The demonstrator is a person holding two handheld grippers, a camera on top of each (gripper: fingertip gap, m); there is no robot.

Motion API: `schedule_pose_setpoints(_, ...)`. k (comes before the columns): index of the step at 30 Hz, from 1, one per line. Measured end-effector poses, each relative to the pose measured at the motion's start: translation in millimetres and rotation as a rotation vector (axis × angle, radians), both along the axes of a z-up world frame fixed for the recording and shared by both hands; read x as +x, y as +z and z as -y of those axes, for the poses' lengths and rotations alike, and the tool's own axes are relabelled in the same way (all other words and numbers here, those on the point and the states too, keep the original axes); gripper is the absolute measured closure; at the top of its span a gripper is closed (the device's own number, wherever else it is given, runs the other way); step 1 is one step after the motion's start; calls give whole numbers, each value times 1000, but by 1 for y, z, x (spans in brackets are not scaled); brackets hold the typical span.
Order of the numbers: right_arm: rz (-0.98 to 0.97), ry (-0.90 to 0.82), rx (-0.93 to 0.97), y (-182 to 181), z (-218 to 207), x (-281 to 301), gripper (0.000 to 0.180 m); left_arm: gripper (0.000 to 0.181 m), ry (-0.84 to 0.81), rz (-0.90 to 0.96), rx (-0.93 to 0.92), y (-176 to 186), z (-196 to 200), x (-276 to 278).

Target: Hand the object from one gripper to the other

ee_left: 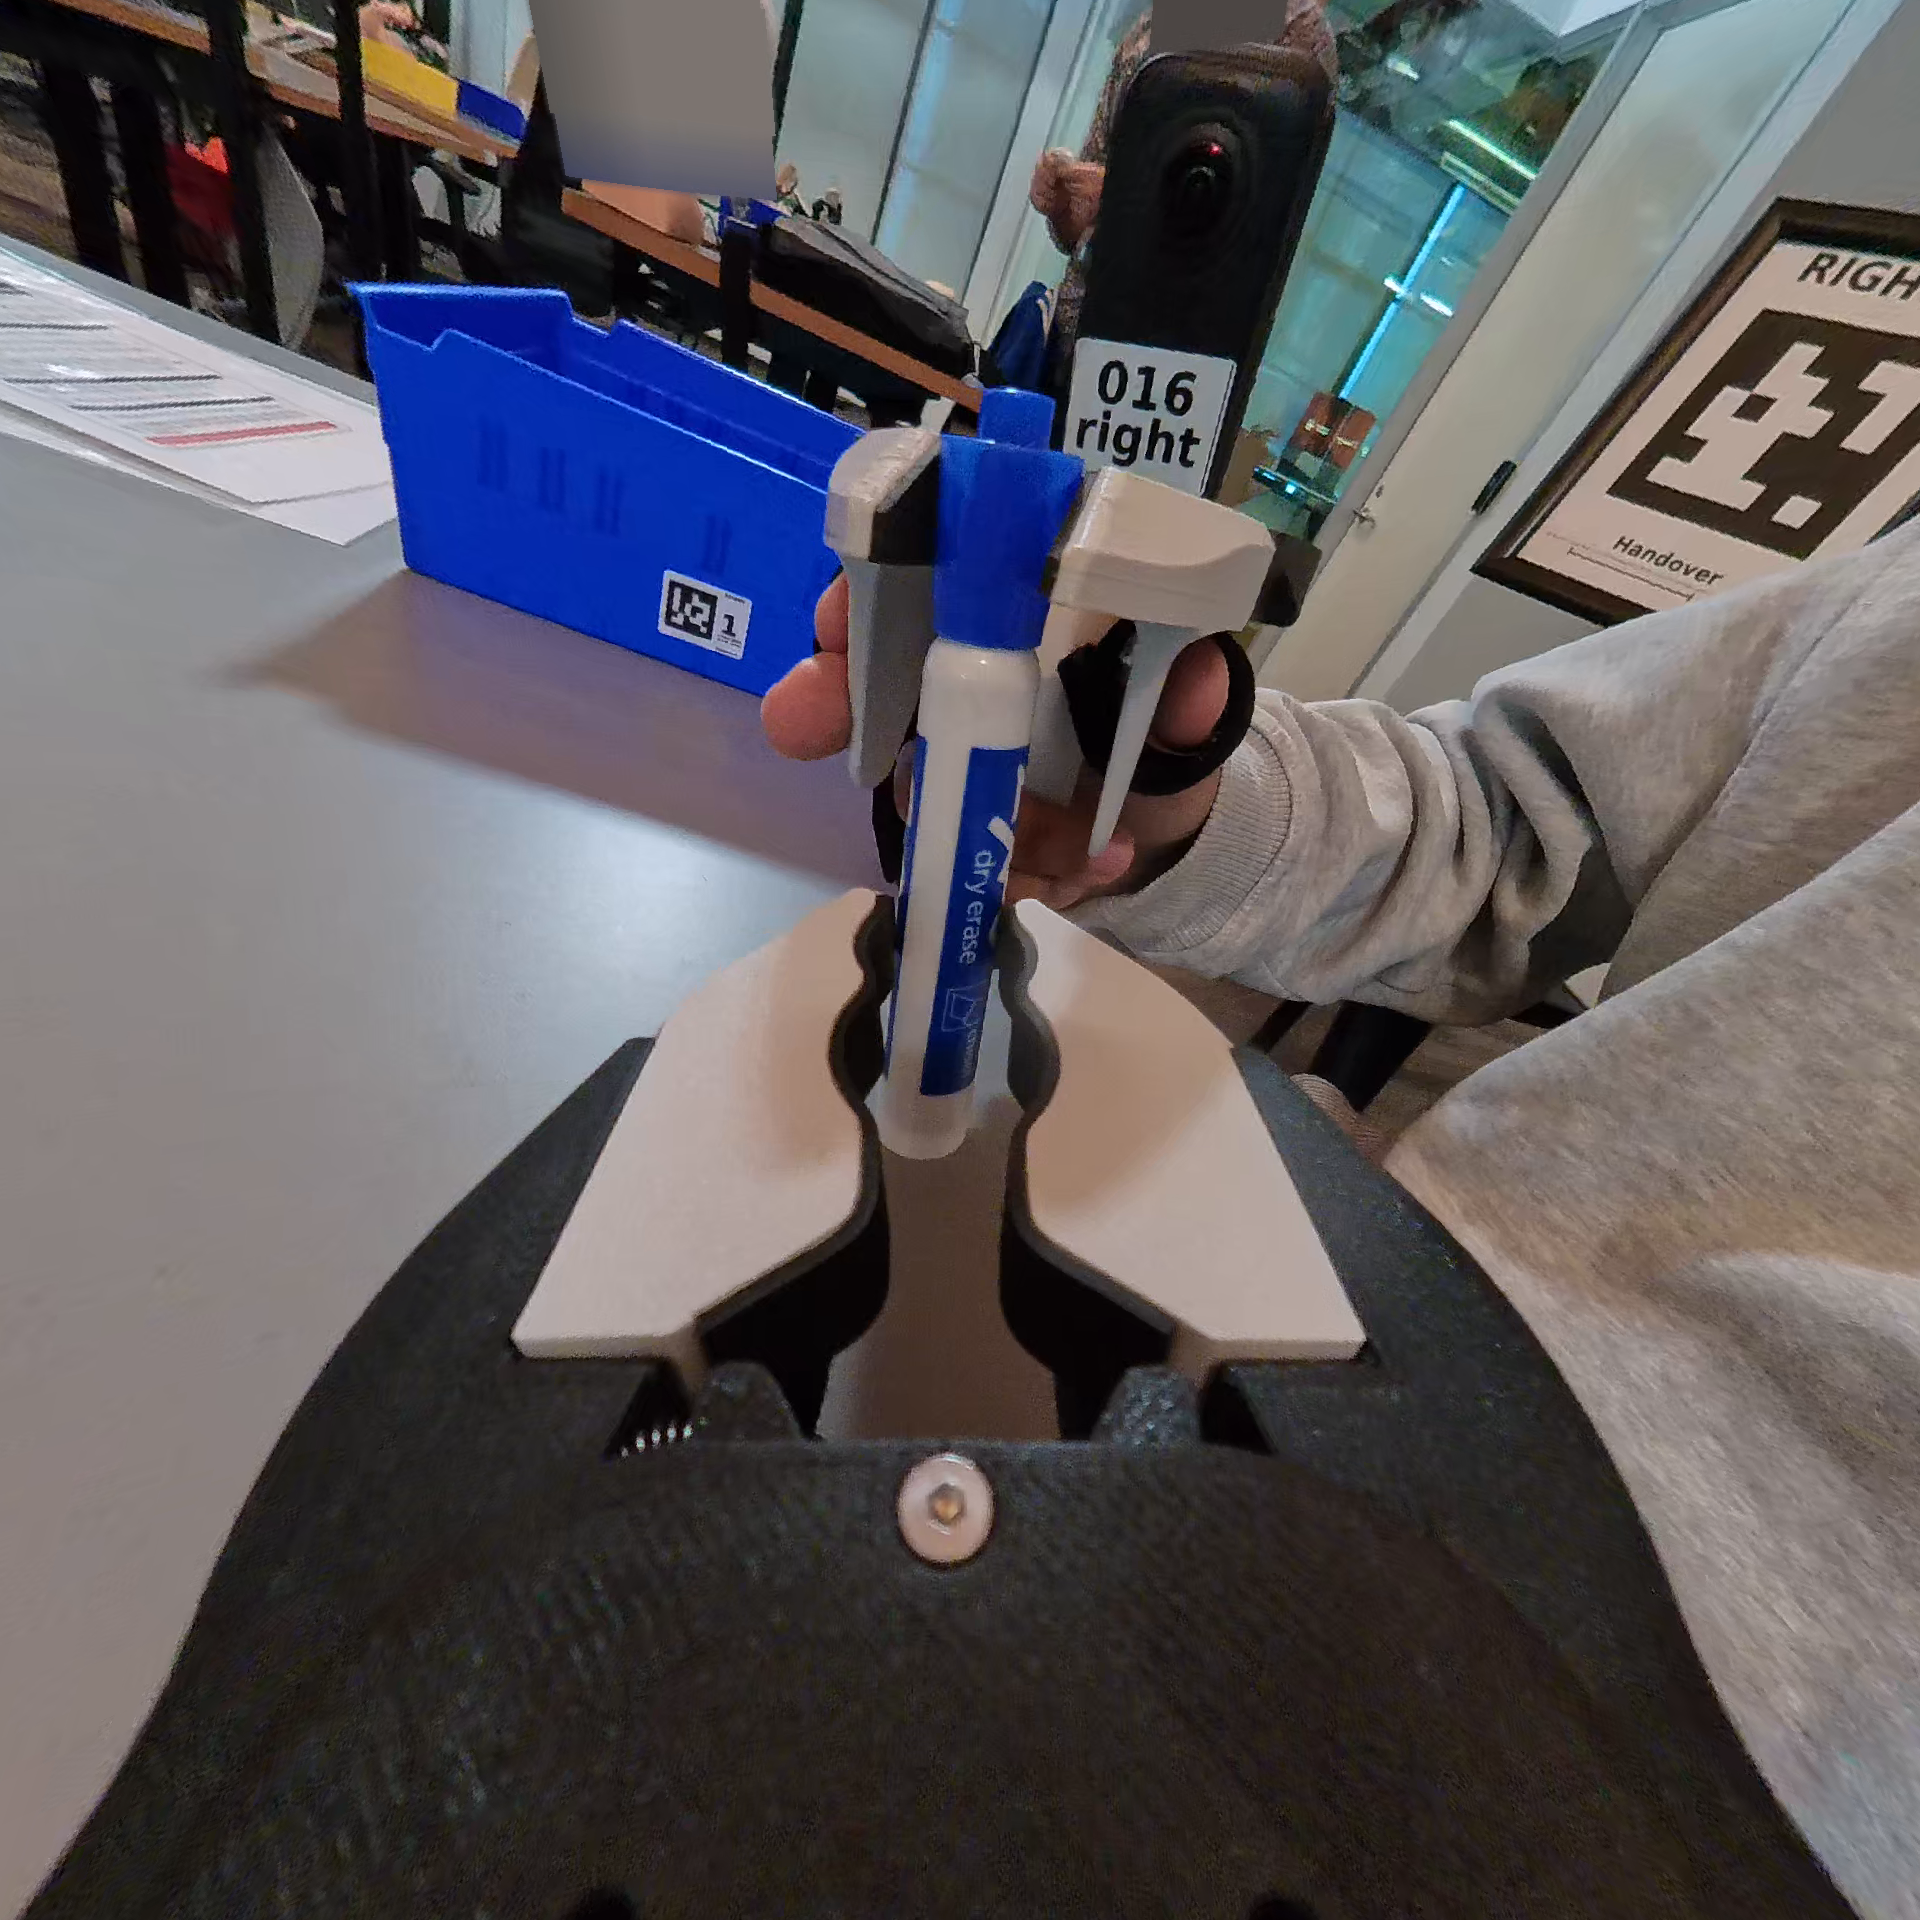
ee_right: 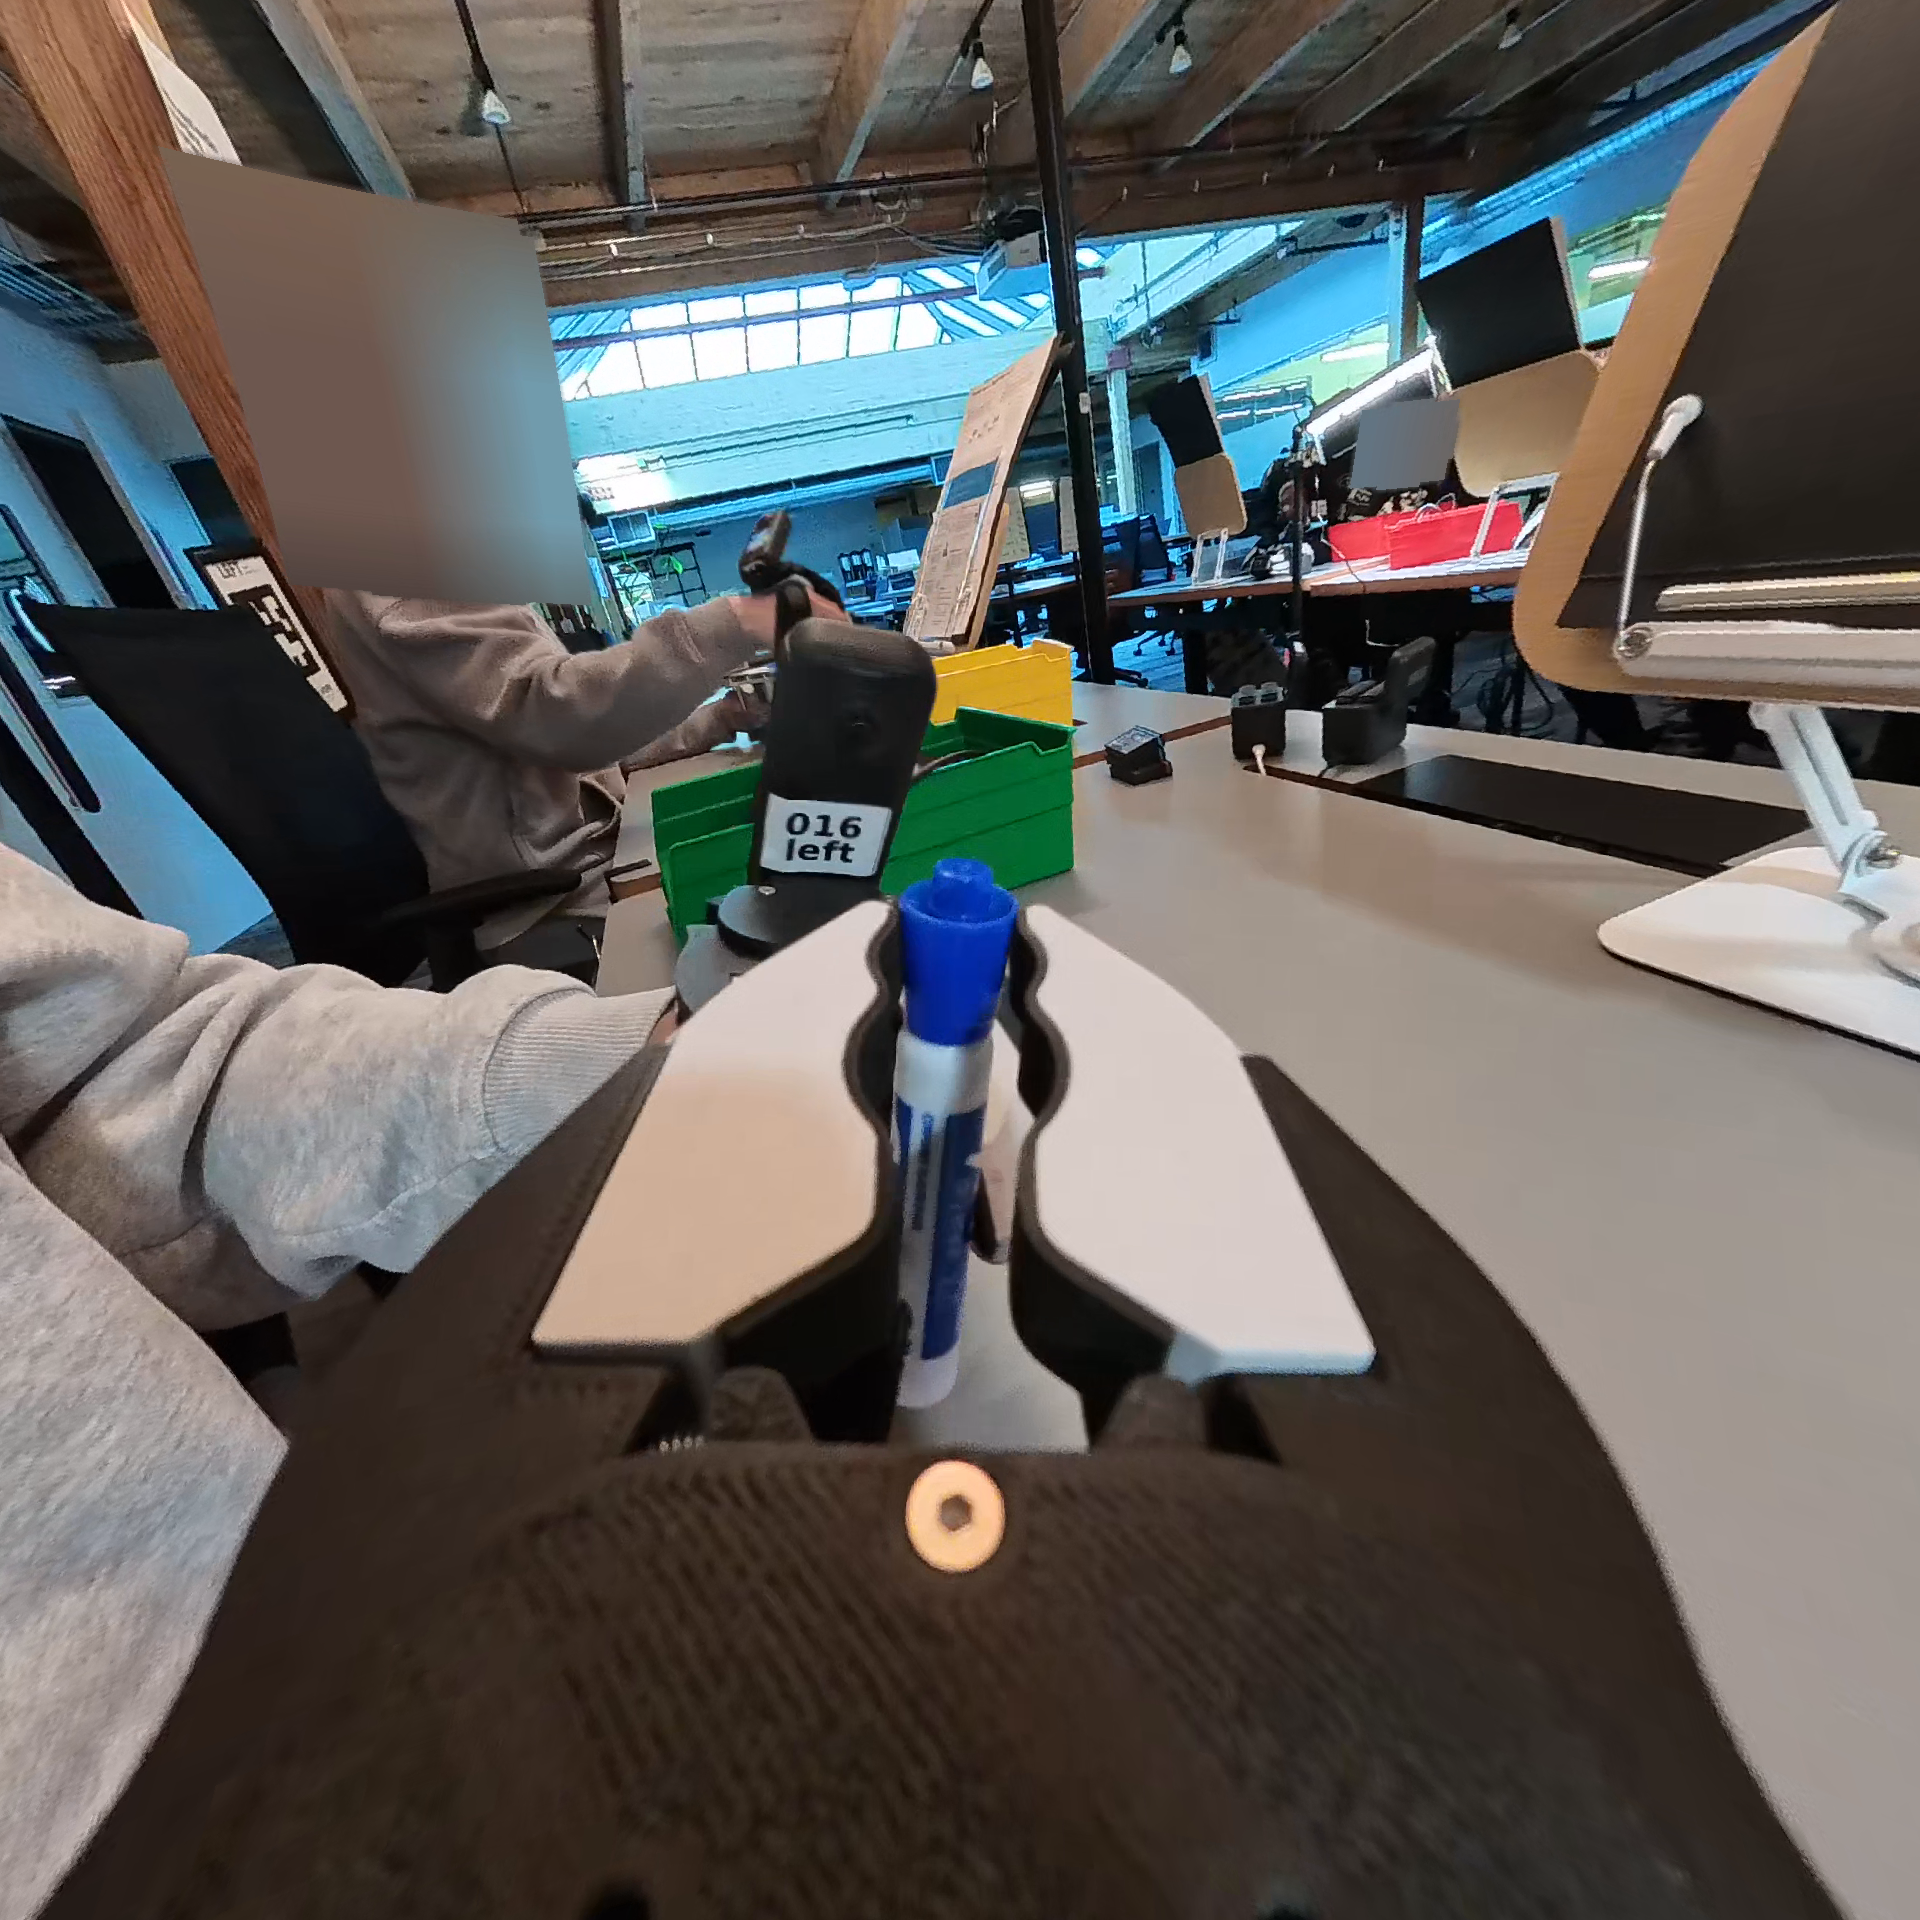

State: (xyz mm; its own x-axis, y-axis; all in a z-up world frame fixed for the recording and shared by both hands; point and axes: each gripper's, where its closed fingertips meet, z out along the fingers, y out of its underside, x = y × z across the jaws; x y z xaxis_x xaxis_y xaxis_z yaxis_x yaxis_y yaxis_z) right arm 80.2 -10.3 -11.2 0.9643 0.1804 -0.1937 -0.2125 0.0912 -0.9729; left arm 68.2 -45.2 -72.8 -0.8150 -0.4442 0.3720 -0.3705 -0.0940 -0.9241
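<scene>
Between both pairs of fingers stands the marker (ee_left: 961, 831), upright above the grey table (ee_left: 312, 935): a smooth white barrel with a blue printed band and a ribbed blue cap. Up at the cap, the right gripper (ee_left: 1003, 520) is clamped on it, its pale fingers pressing either side. Lower down the barrel, the left gripper (ee_left: 945, 997) brackets the white end with its scalloped black pads, but a sliver of gap shows on each side, so it reads as spread, not yet pinching. I judge the handover to be at mid-exchange: the next move calls for the left to close firmly on the barrel before the right lets go. Beyond the marker sits a glossy blue plastic bin (ee_left: 582, 488); from the opposite view a green bin (ee_right: 977, 800) lies behind it
</scene>
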Motion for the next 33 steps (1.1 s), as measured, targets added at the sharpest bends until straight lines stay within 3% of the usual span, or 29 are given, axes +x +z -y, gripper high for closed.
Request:
schedule_pose_setpoints(2,1,4,-6,-1,-1,-1,159,154,-19,-16,-36,2,0,-2)
schedule_pose_setpoints(4,15,0,-11,-2,-1,-1,159,116,-27,-42,-126,10,0,-2)
schedule_pose_setpoints(6,13,-8,-8,-1,0,1,160,93,-36,-86,-183,11,-2,-1)
schedule_pose_setpoints(9,-28,-7,8,0,3,7,160,88,-19,-97,-170,5,-4,2)
schedule_pose_setpoints(14,-66,15,21,-1,7,11,160,98,-4,-77,-16,-14,1,2)
schedule_pose_setpoints(23,-109,117,61,6,11,-1,159,115,-137,-128,86,-28,19,-16)
schedule_pose_setpoints(33,-99,134,69,15,10,-12,160,161,-169,-79,130,-28,27,-23)
